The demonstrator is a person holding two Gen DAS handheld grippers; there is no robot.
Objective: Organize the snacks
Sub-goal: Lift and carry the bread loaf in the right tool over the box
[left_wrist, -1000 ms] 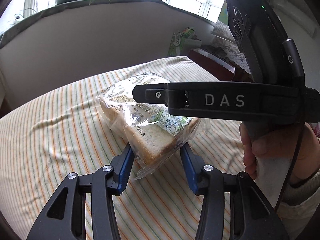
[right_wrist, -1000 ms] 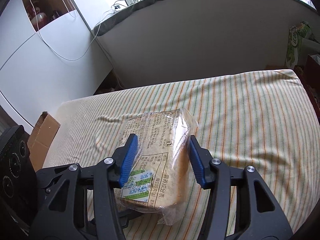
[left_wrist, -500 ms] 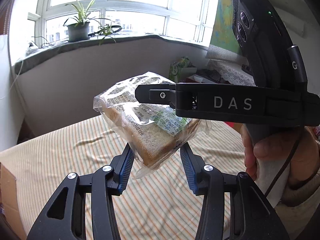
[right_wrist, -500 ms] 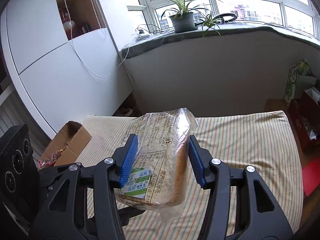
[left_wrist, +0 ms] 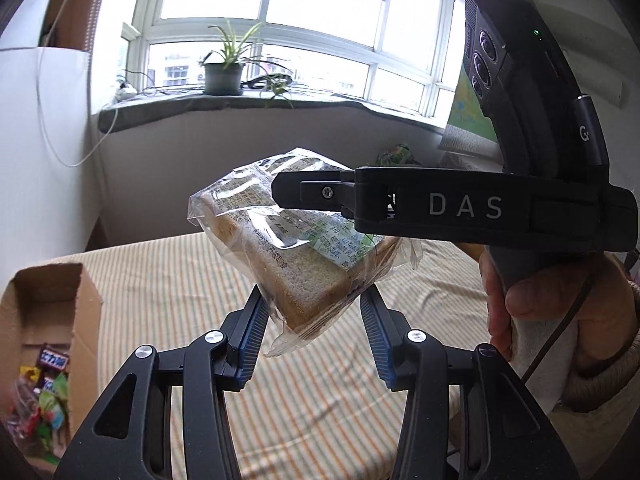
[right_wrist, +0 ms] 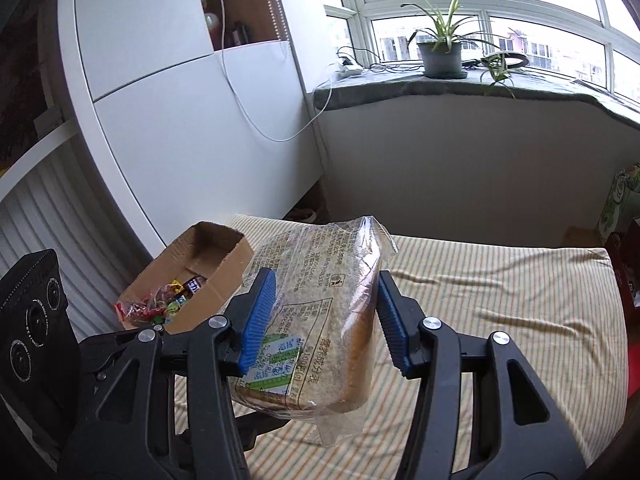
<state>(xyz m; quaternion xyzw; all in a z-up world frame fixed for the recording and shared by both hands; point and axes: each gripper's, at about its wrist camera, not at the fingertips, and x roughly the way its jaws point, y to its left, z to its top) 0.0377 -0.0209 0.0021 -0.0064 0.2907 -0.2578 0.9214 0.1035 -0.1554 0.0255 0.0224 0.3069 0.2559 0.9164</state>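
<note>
Striped cloth (right_wrist: 500, 304) covers the surface, white cabinets and a bay window behind. Far left, a cardboard box (right_wrist: 224, 280) sits at the cloth's edge, open, with mixed wrapped snacks (right_wrist: 168, 300) inside; in the left wrist view the same box (left_wrist: 52, 312) is at lower left. On the sill a potted plant (right_wrist: 442, 56) stands near cables. Centre: bagged bread (right_wrist: 320, 320), clear wrapper with printed label, held up off the cloth, tilted. Right gripper (right_wrist: 326, 320) is clamped on it, blue pads pressing both sides. Left gripper (left_wrist: 312, 332) has its fingers spread apart just under the bread's lower corner (left_wrist: 304, 280); contact unclear. Right: the person's hand (left_wrist: 560, 300) grips the right gripper's handle. Far right edge, a green package (right_wrist: 620, 204).
</note>
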